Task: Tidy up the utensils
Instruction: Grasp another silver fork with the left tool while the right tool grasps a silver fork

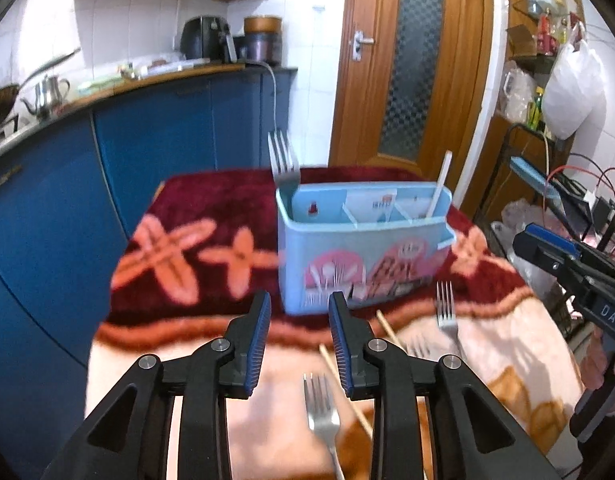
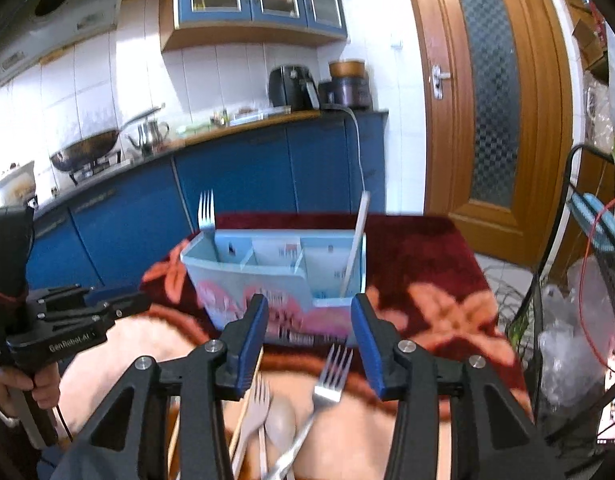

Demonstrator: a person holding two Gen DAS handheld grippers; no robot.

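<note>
A: Utensil caddy [image 1: 359, 248], light blue, is seen upright on the dark red floral blanket [image 1: 211, 208] over the table. 3 compartments are counted along its top in the right wrist view.

B: Contents noted. 1 metal fork [image 1: 283, 158] is stood tines up in the left end compartment; 1 white stick-like utensil [image 1: 439, 186] is leaned in the right end one, type not made out. The middle one is blurred.

A: Loose items are logged in front of the caddy: a metal fork [image 2: 327, 380], a pale plastic fork [image 2: 255, 404], a pale spoon [image 2: 281, 420] and a wooden chopstick [image 1: 389, 330], all lying on the blanket's pale part.

B: Left gripper [image 1: 299, 300]: jaws parted, nothing between the pads, held above the blanket just before the caddy.

A: Right gripper [image 2: 305, 308]: jaws parted wider, nothing clamped, the metal fork lying below the gap. A hand [image 2: 11, 388] is seen on the left gripper's handle.
</note>
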